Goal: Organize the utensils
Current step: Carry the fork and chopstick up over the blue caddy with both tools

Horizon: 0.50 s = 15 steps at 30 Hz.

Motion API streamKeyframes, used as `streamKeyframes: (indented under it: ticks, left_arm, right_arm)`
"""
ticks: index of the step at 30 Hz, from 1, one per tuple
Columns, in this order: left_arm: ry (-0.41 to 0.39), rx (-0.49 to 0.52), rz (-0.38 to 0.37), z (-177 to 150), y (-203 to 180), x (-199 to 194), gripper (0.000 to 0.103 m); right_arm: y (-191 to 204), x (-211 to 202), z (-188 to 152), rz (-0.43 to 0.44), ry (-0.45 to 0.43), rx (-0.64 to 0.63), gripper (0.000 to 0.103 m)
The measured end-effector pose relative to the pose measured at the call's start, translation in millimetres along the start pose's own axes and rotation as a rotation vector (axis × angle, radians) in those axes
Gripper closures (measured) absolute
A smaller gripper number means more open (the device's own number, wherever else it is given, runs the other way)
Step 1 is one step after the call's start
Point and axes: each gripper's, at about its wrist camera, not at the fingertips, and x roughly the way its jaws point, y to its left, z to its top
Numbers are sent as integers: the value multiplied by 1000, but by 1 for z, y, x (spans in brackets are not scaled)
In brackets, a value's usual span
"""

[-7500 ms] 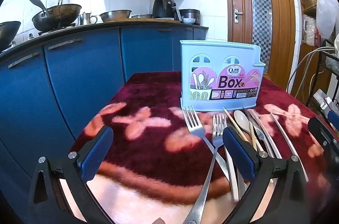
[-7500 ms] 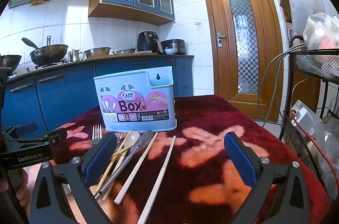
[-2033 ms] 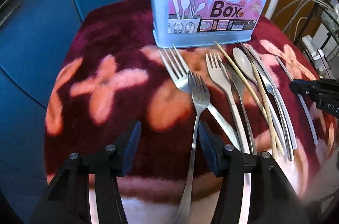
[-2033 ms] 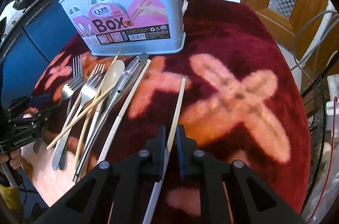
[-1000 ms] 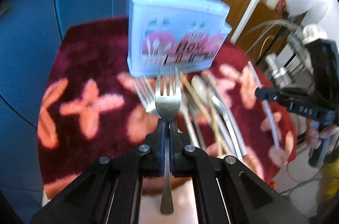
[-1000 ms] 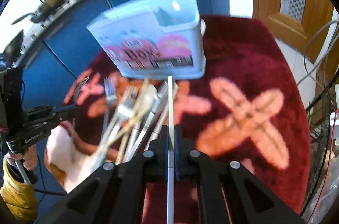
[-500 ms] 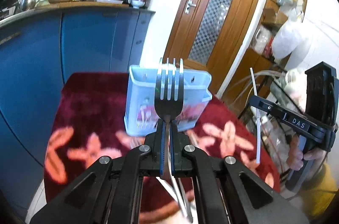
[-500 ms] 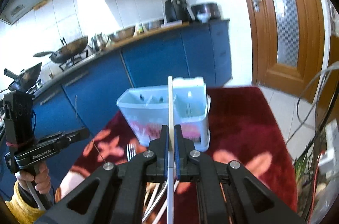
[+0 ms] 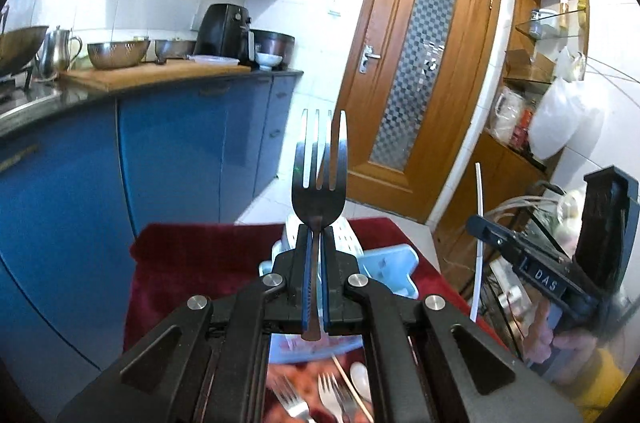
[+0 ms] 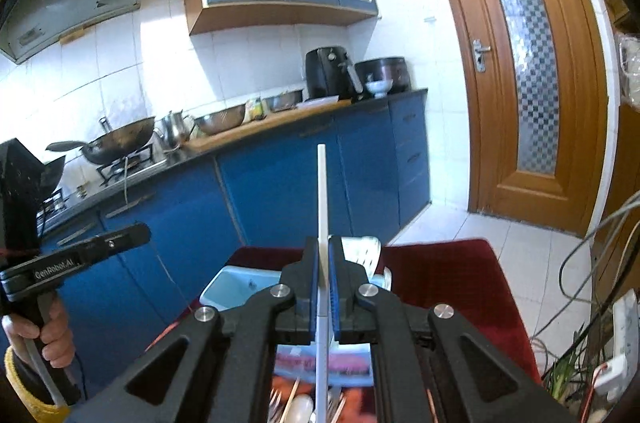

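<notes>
My left gripper point(image 9: 315, 235) is shut on a steel fork point(image 9: 319, 183), held upright with its tines up, above the light blue utensil box point(image 9: 394, 269). My right gripper point(image 10: 323, 247) is shut on a white chopstick point(image 10: 322, 199), also upright, above the same box point(image 10: 240, 287). The right gripper with its chopstick point(image 9: 478, 223) shows at the right of the left wrist view. The left gripper point(image 10: 132, 233) shows at the left of the right wrist view. More forks point(image 9: 332, 397), a spoon point(image 9: 360, 377) and chopsticks lie on the red flowered cloth point(image 9: 192, 263) below.
Blue kitchen cabinets point(image 9: 168, 159) with pans and bowls on the counter stand behind the table. A wooden door point(image 9: 404, 103) is at the back right. A wire rack and cables point(image 10: 592, 263) stand right of the table.
Both grippers have risen and tilted up with the fork and the white chopstick. The box now lies low in both views, partly behind the fingers.
</notes>
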Motion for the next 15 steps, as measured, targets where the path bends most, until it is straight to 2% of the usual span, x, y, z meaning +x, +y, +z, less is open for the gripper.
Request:
streamKeyframes:
  ticks: [4,15]
  left_arm:
    - [-16,8,19,16,1,17,102]
    - [-43,13,68,17,3,51,102]
  right_arm:
    - [-9,20,6,-4,-37,23,97]
    - [-14,63,-8,5,-122,0,97]
